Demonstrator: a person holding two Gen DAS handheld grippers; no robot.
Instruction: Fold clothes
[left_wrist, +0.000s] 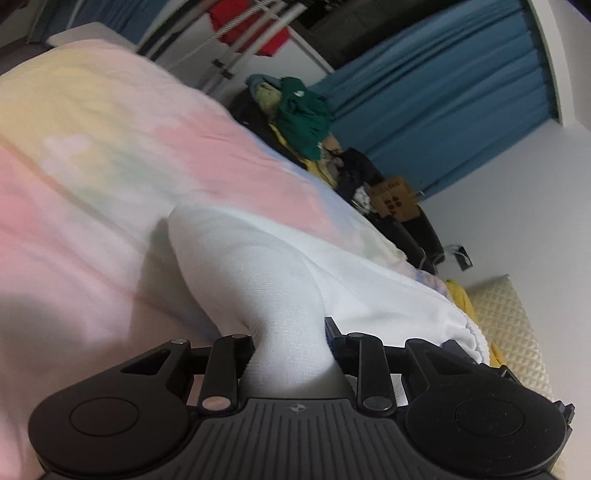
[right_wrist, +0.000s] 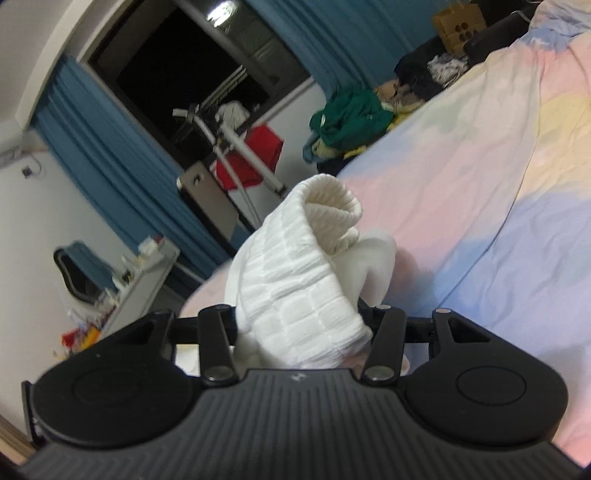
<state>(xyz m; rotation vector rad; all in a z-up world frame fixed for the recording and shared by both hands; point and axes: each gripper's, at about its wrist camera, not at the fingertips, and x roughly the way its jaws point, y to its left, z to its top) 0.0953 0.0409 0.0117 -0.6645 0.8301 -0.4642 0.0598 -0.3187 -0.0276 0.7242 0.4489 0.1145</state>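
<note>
Both tongs are clamped on white fabric over the bed (left_wrist: 92, 155). Left tongs (left_wrist: 291, 354) sit low and tilted, jaws pinched tight on a smooth white garment (left_wrist: 258, 273) that trails forward onto the pastel bedspread. Right tongs (right_wrist: 299, 343) are raised a bit higher, closed on a white waffle-knit piece (right_wrist: 295, 266) that flops up and curls over. Green clothes pile (right_wrist: 351, 114) sits beyond the bed.

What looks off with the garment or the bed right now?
The white garment is bunched in the right gripper, its ribbed cuff curled open rather than flat. A loose clothes heap sits past the bed.
</note>
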